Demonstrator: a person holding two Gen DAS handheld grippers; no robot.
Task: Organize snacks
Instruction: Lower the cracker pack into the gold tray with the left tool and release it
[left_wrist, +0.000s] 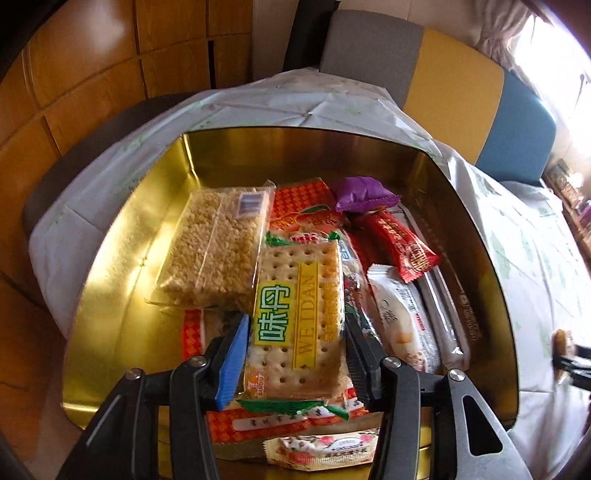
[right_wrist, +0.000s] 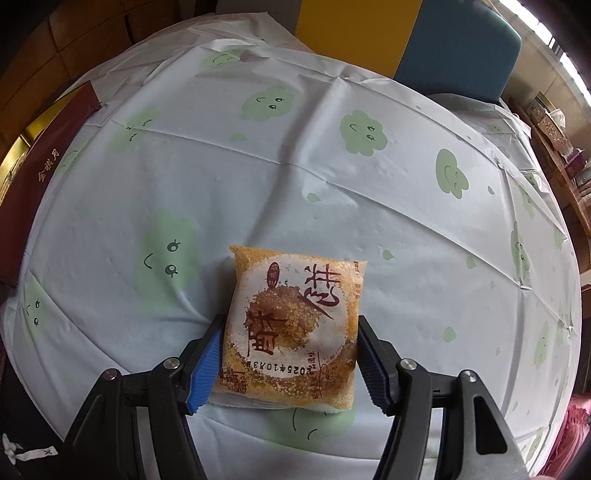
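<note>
A gold tin (left_wrist: 122, 258) on the clothed table holds several wrapped snacks. A soda cracker packet (left_wrist: 295, 295) with a yellow-green label lies on top of them, between the fingers of my left gripper (left_wrist: 295, 350). The pads stand right beside its long edges without visibly squeezing it. In the right wrist view a square orange-and-white pastry packet (right_wrist: 291, 317) lies flat on the tablecloth (right_wrist: 332, 166). My right gripper (right_wrist: 288, 354) straddles it from above, with a pad close along each side and the packet undented.
In the tin lie a rice crisp bar (left_wrist: 210, 251), a purple packet (left_wrist: 362, 194), a red bar (left_wrist: 402, 243) and white packets (left_wrist: 402, 317). A dark red box lid (right_wrist: 37, 184) stands at the table's left edge. Yellow and blue chair backs (left_wrist: 480, 99) are behind the table.
</note>
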